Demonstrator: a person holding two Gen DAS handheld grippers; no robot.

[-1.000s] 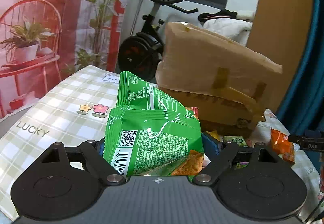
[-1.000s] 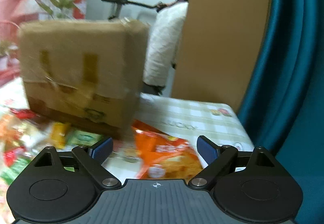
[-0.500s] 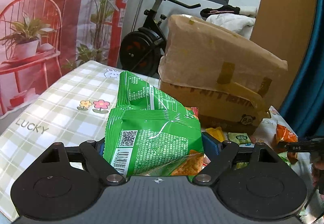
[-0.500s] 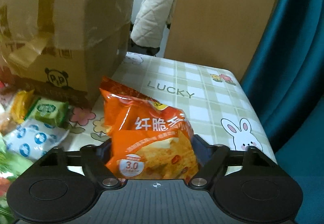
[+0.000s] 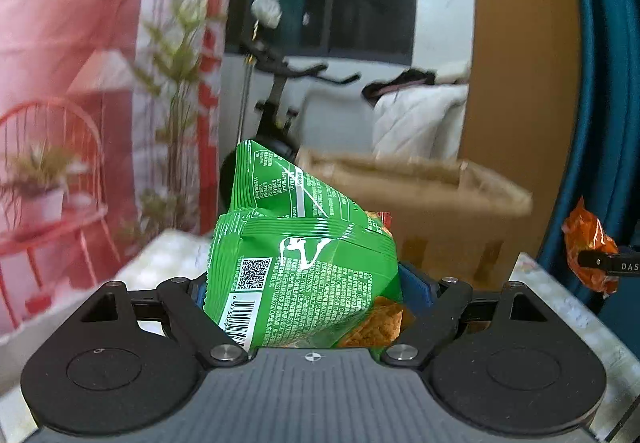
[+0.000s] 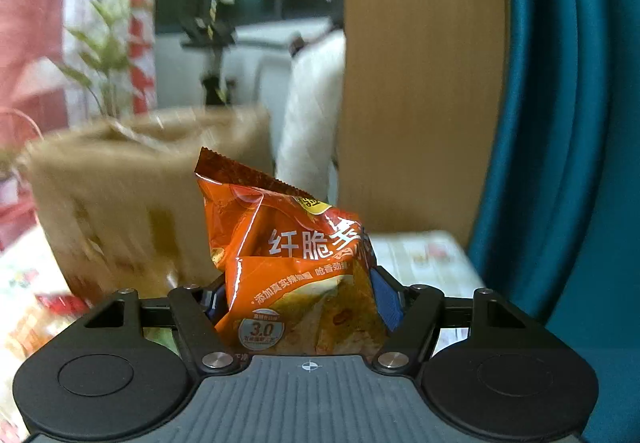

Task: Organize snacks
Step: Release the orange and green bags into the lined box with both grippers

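Left gripper (image 5: 304,291) clamping green snack bag (image 5: 304,263), cardboard box (image 5: 440,203) behind

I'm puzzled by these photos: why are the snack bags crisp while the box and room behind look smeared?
Left wrist view: the green bag is sharp with a glare patch, while the box and plant are motion-blurred. Right wrist view: the orange bag is sharp and glossy, the box streaked. Each bag probably moves with its camera. Fisheye bends the edges.
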